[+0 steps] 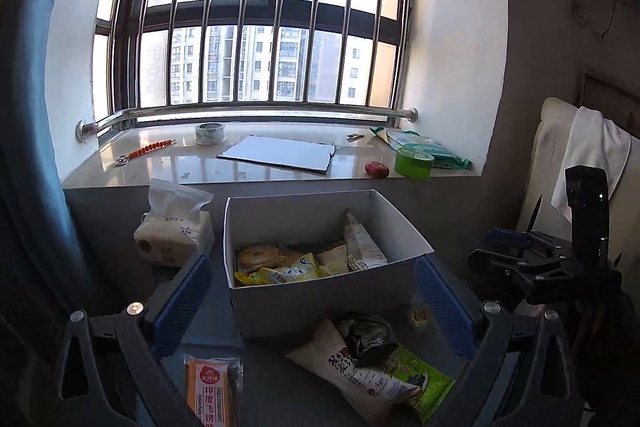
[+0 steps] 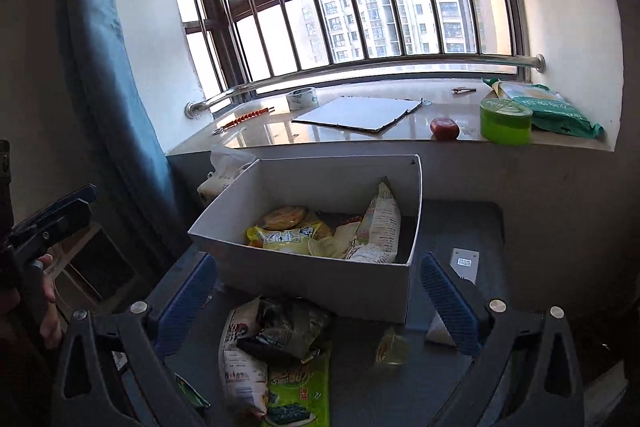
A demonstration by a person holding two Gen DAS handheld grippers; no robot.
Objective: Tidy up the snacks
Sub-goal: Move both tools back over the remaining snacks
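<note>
The right gripper point(image 2: 316, 291) is held wide open and empty above the near part of the grey table point(image 2: 460, 223), and the left gripper point(image 1: 312, 291) is likewise spread wide with nothing between its fingers. The white box point(image 2: 320, 279), the largest thing on the table, is set toward the far edge beneath the window sill; several packets are already lying in it, among them a yellow one and a tall white printed pouch. Between the box and the near edge a heap of loose snacks point(image 2: 276, 355) is found, directly ahead of and below the right gripper, its long axis running roughly from near edge to far. It appears nearer the right hand. An orange packet point(image 1: 210, 393) toward the near left is marked "印度飞饼". A small jelly cup point(image 2: 392, 347) lies beside the heap.
</note>
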